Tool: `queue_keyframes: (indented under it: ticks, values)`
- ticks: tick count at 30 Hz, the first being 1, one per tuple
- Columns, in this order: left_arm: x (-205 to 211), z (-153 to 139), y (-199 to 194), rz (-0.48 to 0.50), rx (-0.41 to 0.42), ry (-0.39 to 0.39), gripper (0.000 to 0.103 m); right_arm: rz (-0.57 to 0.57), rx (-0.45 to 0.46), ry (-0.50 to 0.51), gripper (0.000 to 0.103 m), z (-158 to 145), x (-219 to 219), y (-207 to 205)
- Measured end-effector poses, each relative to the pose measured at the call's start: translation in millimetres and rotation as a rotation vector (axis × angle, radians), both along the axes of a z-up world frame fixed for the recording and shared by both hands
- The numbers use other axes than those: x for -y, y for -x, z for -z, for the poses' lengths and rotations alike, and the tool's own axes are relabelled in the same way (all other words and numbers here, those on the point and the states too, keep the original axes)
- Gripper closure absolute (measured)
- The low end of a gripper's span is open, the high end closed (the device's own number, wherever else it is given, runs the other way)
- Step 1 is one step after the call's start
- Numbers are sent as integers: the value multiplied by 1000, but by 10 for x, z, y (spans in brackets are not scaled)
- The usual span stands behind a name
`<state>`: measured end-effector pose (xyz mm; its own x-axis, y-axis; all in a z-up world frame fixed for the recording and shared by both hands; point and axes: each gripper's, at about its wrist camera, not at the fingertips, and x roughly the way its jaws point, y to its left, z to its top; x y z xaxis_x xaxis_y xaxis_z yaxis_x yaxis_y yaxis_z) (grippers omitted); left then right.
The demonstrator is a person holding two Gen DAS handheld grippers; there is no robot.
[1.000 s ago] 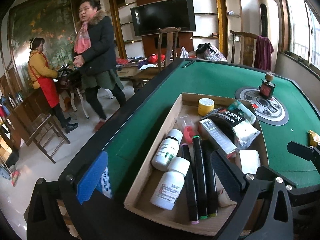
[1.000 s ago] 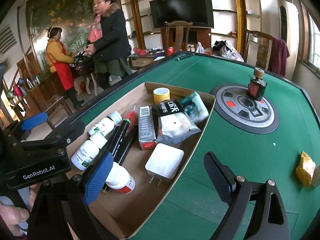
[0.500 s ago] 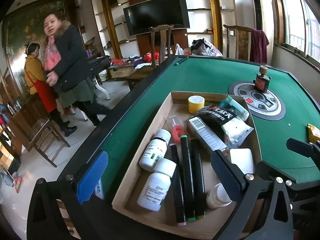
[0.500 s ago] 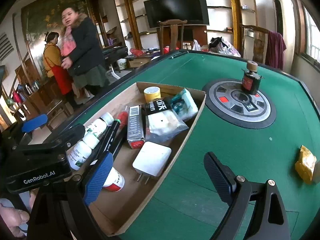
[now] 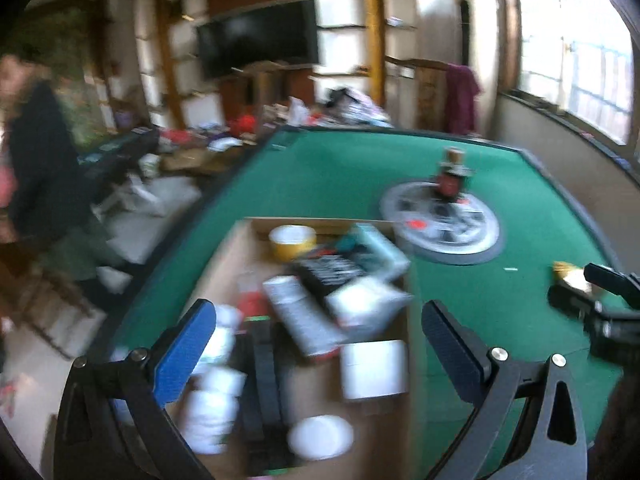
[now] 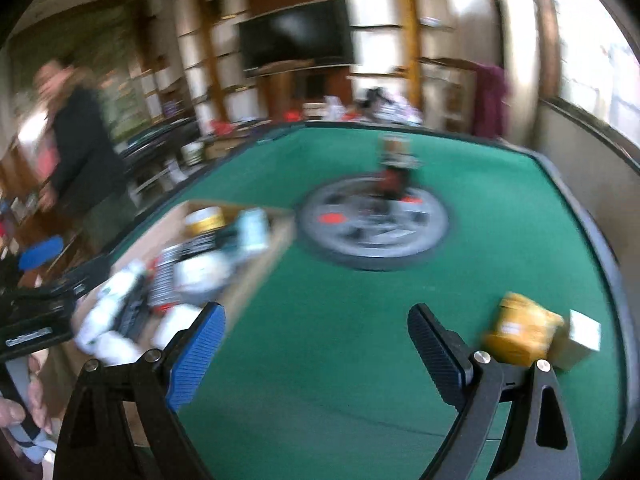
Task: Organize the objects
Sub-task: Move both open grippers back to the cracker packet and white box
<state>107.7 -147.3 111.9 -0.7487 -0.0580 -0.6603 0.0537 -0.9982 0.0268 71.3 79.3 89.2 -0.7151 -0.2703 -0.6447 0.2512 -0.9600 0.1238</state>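
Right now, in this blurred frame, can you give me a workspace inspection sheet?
Surface: green felt table with a round grey centre panel.
Job's things: open cardboard box holding a yellow tape roll, white bottles, dark markers, packets and a white adapter.
Clutter: small corked bottle on the panel; yellow packet loose on the felt.
Grippers: left claw open over the box; right claw open over the felt, both empty.
Cables: nothing seen.
Surroundings: television, shelves, bystander; heavy motion blur.
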Motion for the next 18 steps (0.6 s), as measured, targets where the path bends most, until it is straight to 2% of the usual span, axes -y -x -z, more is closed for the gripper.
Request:
queue_keyframes:
  ticks: [5,10,14,18]
  values:
    - [-421,75,248,132,60,-75,1,238,30,-3,8,33,-1124,104]
    - [-960,179,422,262,99,-100,1,350,82,67,8,151,-1753,91]
    - [-1467,301,510,365,125,-83,1,331,119,144,8,286,-1828,163]
    - [-1791,385,556,415,148,-97,1,304,120,78,8,362,-1665,336]
